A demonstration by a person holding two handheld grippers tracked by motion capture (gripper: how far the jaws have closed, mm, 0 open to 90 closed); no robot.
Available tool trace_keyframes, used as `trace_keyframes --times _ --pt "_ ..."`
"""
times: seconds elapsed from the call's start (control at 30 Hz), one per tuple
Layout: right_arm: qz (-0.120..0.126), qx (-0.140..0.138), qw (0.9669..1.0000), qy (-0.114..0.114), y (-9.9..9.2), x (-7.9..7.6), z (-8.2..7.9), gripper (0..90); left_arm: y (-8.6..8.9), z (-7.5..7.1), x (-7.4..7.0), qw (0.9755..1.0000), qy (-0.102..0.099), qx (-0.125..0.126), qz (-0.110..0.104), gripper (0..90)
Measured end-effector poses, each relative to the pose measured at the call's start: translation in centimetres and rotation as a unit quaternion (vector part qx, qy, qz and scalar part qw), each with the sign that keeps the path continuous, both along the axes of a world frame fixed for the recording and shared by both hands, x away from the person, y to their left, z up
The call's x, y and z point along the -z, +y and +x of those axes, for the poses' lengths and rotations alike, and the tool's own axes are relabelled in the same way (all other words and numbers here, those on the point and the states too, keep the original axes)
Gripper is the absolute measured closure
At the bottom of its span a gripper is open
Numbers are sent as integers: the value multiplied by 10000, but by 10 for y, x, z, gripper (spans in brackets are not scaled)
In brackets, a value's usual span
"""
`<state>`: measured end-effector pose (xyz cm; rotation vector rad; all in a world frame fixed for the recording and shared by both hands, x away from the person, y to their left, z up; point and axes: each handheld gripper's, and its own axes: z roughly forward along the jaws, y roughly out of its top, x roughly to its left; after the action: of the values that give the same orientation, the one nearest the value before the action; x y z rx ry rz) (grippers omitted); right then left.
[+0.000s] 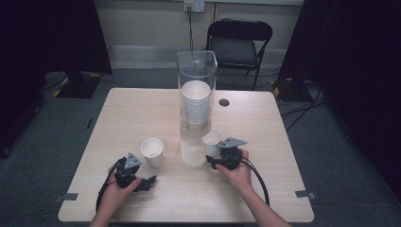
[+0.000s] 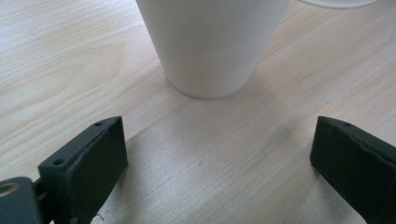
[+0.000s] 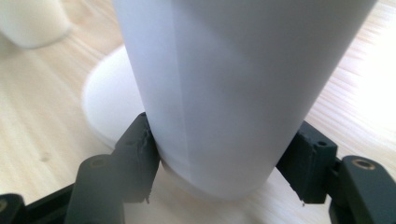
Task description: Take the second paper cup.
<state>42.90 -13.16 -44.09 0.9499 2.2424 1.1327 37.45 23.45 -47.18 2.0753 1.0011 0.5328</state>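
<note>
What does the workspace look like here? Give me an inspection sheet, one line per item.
Surface: pale wooden table, with a dark round disc near the far edge.
Job's things: clear dispenser tube holding a cup stack; held cup beside its base; loose cup standing upright.
Clutter: nothing seen.
Grippers: right hand-held gripper shut on the held cup; left hand-held gripper open, short of the loose cup.
Cables: one trails from each gripper; more on the floor at right.
Surroundings: folding chair, grey carpet, dark curtains.
</note>
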Motion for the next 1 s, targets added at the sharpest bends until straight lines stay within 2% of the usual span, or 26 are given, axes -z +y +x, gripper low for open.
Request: trace_keyframes --times 0.27,0.47,0.6,0.77,0.97,1.0 --pt "25 399 9989 249 -30 13 5 356 0 0 0 10000 9 7 -2 31" --pt "-104 455 9987 217 -35 15 6 350 0 0 0 10000 9 4 -3 31" --pt "-38 497 9985 229 -36 15 6 336 0 0 0 10000 8 5 -3 31" --pt "-146 622 9977 228 -36 16 5 214 0 0 0 10000 11 6 -4 31" --pt "-7 620 9979 166 -44 14 -1 193 0 0 0 10000 11 9 0 30" --pt "-33 604 9981 95 -45 12 -3 189 0 0 0 10000 2 14 7 28"
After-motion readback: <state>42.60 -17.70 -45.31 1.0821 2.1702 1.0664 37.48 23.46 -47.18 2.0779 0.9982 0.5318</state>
